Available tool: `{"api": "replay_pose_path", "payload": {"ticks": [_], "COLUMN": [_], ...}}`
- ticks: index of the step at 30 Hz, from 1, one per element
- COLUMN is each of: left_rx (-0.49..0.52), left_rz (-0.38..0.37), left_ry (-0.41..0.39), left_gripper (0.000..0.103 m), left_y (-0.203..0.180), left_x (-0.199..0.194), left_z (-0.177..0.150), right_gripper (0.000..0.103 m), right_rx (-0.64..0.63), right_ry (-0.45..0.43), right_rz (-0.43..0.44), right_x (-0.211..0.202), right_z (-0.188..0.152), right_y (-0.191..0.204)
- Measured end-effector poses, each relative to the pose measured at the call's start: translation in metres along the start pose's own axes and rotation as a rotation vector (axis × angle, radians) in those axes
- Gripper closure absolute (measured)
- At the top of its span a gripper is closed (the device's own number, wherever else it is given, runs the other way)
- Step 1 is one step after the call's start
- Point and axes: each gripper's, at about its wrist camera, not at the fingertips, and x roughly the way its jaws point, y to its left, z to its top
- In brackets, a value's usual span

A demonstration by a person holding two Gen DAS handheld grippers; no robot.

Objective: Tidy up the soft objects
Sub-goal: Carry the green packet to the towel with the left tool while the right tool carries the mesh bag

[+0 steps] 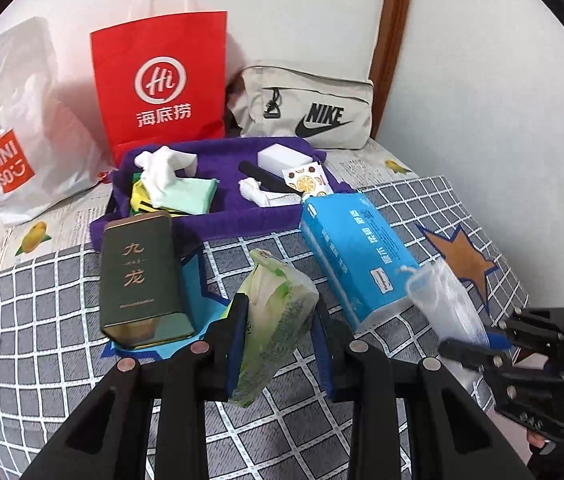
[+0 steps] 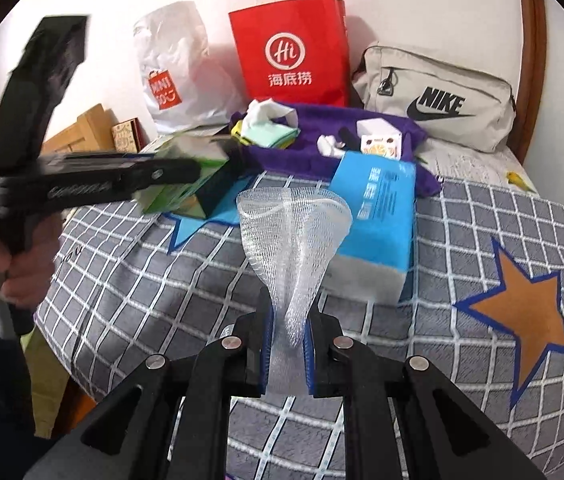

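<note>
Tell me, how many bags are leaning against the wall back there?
3: a white Miniso plastic bag on the left, a red Haidilao paper bag in the middle, a beige Nike pouch on the right. More could be hidden behind them.

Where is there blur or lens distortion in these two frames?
Right wrist view: the left hand-held gripper is smeared by motion, while the mesh bag in the right hand-held gripper stays sharp. Left wrist view: the green wipes pack is crisp; the other gripper at the right edge is slightly blurred. Both views bend the checked bedcover toward dark round corners.
</note>
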Motion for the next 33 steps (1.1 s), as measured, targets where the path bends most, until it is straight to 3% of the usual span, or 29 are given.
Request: {"api": "replay_pose_path", "payload": {"ticks": [16,21,33], "left_rx": [-0.088,-0.128,-0.120], "left_rz": [0.042,0.033,0.020], "left_ry": [-0.027,-0.025,-0.011], "left_gripper": [0.074,0.074,0.074], "left_y": [0.031,0.040,0.046], "left_x": [-0.016,-0.012,0.008], "left_z": [0.021,0.024,0.035], "right_gripper": [0.089,0.089,0.089], "right_rx": [0.050,0.051,0.004], "right_ry": [-0.061,-0.076,-0.094], "right_rz": [0.038,0.056,0.041], "right_x": [0.013,0.019,0.028], "right_z": [0.068,0.087,0.116], "right_y": [-0.016,-0.016,-0.019]}}
